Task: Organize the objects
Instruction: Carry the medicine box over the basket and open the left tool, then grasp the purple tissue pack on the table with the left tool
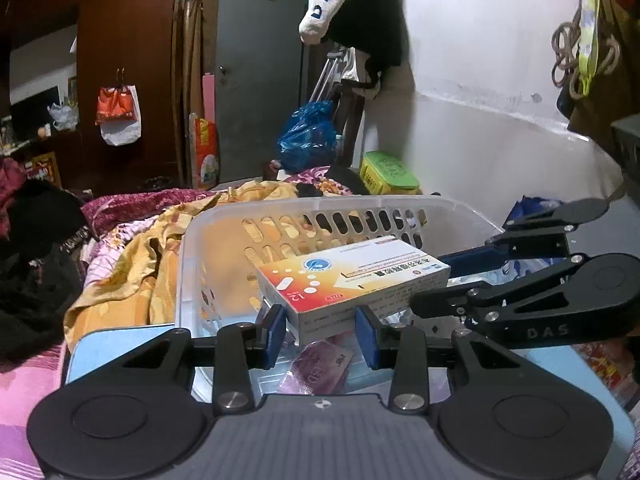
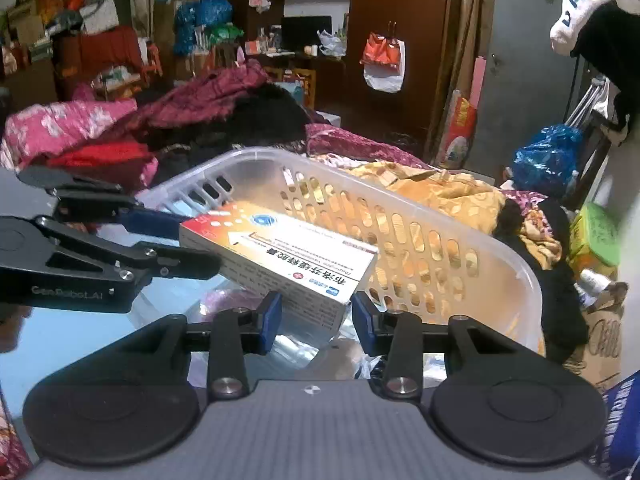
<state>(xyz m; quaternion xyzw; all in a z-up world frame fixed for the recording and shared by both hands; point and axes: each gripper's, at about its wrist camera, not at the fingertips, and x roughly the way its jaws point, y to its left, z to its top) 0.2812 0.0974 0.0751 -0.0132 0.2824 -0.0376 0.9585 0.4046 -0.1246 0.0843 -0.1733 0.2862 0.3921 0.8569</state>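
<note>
The medicine box (image 1: pixel 352 280) sits over the white basket (image 1: pixel 304 204), pinched at opposite ends by both tools: left tool (image 1: pixel 322 338) and right tool (image 2: pixel 316 320); looks like light, stiff cardboard that'd dent if squeezed hard, so I'd keep holding those short ends; basket rests on the blue bench (image 1: pixel 108 352).

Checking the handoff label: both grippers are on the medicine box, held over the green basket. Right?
Not quite. The basket is clear, whitish plastic, not green, as the right wrist view shows. The rest stands: the left gripper and right gripper each have fingers on either side of the medicine box, over the basket.
</note>
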